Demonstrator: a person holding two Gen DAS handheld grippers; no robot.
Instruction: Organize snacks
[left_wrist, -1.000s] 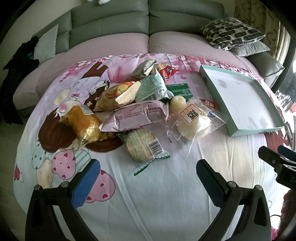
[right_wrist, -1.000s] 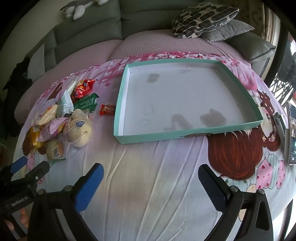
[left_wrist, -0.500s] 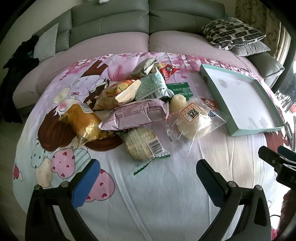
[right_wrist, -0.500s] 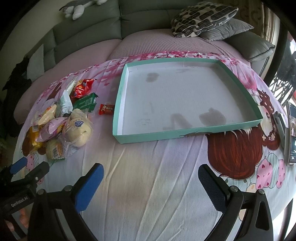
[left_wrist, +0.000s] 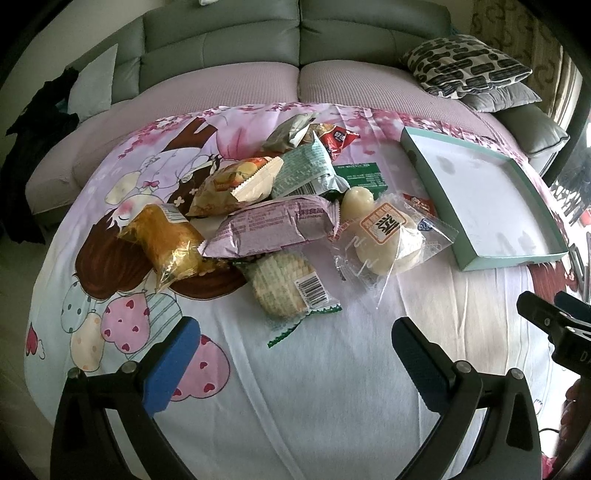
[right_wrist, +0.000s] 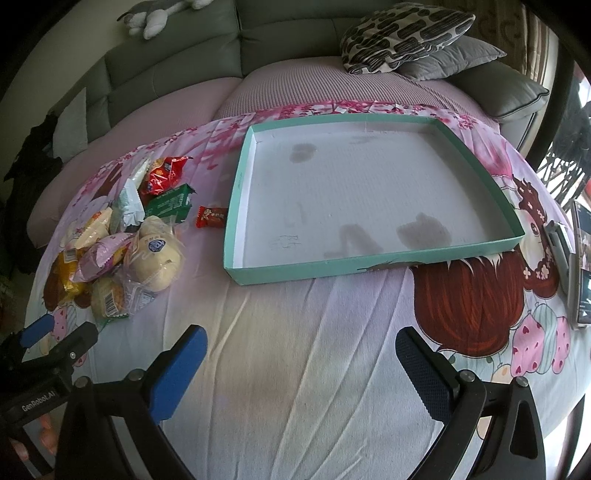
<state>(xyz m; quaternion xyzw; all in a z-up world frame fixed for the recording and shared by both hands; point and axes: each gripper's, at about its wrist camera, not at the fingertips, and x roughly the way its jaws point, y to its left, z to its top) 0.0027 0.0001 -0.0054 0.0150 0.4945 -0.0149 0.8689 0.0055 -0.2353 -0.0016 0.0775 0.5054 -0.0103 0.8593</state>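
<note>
A pile of snack packets lies on the cartoon-print cloth: a round green-edged cracker pack (left_wrist: 286, 284), a purple packet (left_wrist: 269, 227), a gold bun pack (left_wrist: 164, 242), a clear bag of pale buns (left_wrist: 388, 240), and green, red and orange packets behind. My left gripper (left_wrist: 295, 369) is open and empty, just short of the cracker pack. A shallow teal tray (right_wrist: 369, 264) with nothing in it lies ahead of my right gripper (right_wrist: 301, 373), which is open and empty. The pile shows at the left in the right wrist view (right_wrist: 122, 251).
A small red candy (right_wrist: 210, 216) lies between pile and tray. A grey sofa (left_wrist: 295, 33) with patterned cushions (right_wrist: 402, 35) runs behind. Flat devices (right_wrist: 576, 266) lie at the cloth's right edge. The cloth falls away at the rounded left edge.
Both views have shifted slightly; the pile and tray sit a little lower and closer in frame. Nothing was grasped or released.
</note>
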